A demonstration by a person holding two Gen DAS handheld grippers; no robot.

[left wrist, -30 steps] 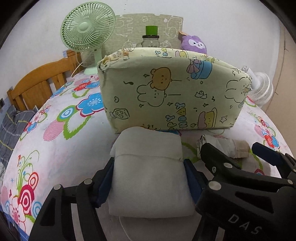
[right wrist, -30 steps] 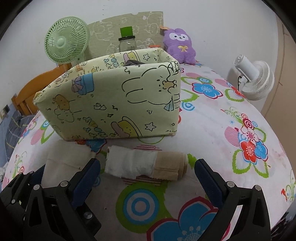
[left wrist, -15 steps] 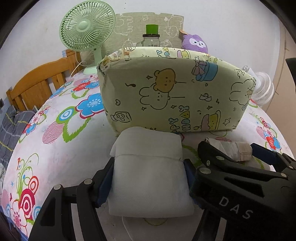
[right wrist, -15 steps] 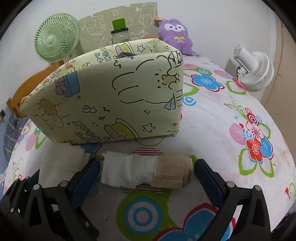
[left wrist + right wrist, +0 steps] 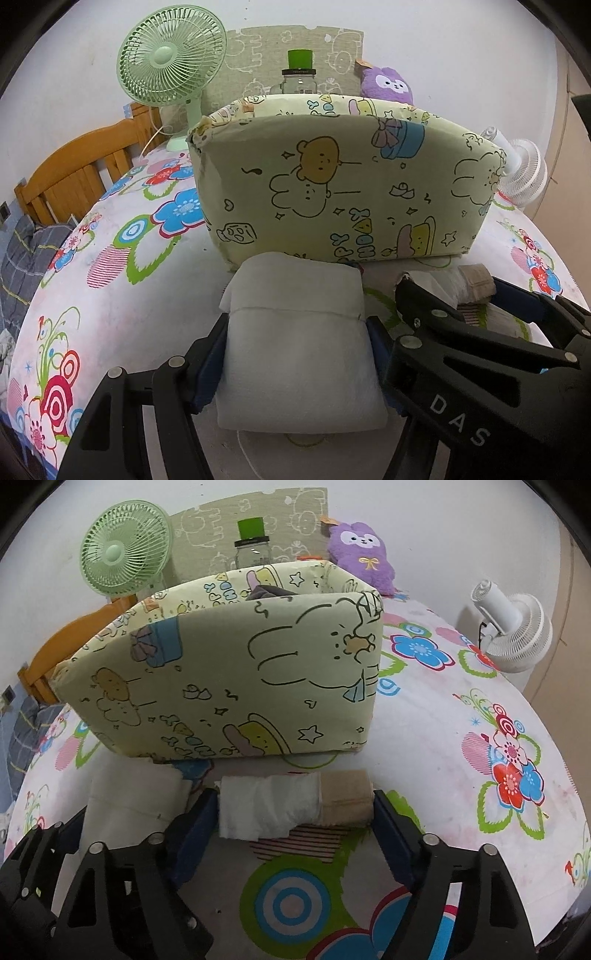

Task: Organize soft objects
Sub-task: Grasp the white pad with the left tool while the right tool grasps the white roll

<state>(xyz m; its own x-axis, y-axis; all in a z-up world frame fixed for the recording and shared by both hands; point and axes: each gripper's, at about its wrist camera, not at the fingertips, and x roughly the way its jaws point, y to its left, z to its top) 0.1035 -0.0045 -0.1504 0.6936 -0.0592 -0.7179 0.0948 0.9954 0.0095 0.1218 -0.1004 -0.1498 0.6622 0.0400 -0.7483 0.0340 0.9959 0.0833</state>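
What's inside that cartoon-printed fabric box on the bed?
Over the rim of the box, the right wrist view shows only a bit of dark cloth near the back wall. The tall front wall hides the rest, so what else it holds cannot be told.

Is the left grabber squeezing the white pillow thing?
Touching. In the left wrist view, the left gripper has both blue pads pressed against the sides of the folded white cloth, with no gap showing.

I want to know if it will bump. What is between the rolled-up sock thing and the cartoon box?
Nothing. In the right wrist view, only a bare strip of the flowery sheet separates the rolled bundle from the cartoon box.
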